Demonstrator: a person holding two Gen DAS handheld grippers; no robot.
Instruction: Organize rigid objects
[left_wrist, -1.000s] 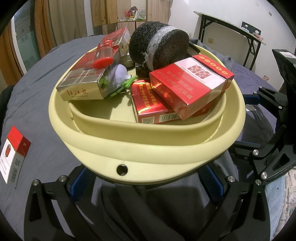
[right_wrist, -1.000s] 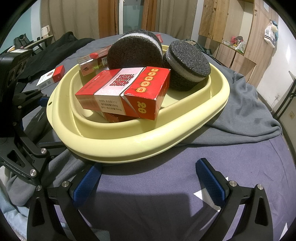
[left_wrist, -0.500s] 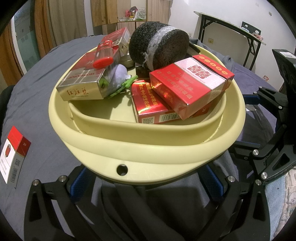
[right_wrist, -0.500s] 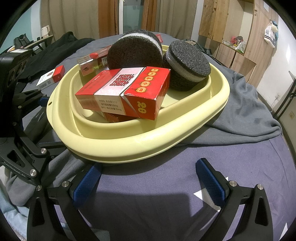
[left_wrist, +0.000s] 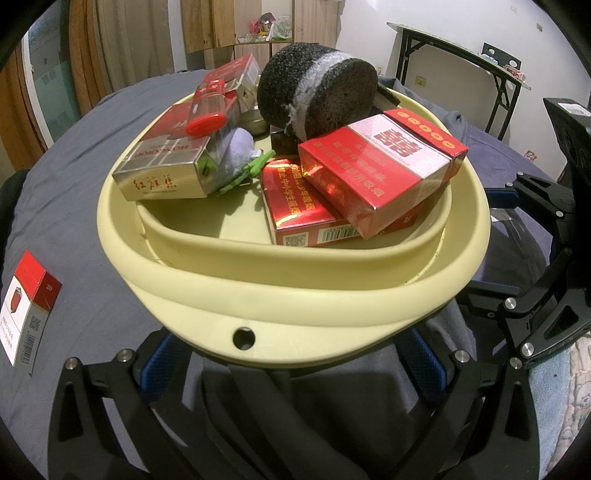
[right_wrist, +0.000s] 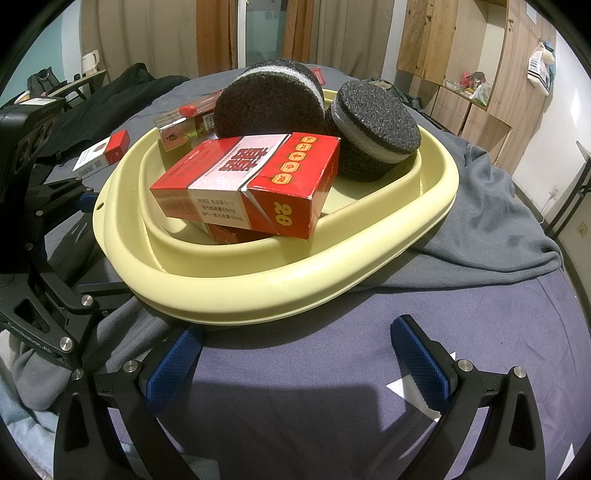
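A cream basin sits on the dark blue cloth and holds several things. On top lies a red cigarette box, leaning on a second red box. Behind them are a black foam round with a white band, a silver-edged pack, a red lighter and a green clip. My left gripper is open, its blue pads either side of the rim's holed tab. My right gripper is open just short of the basin, with nothing between its fingers. Two black rounds stand behind the red box.
A loose red and white cigarette pack lies on the cloth left of the basin, seen far left in the right wrist view. A grey garment is bunched under the basin's far side. A black folding table and wooden cabinets stand beyond.
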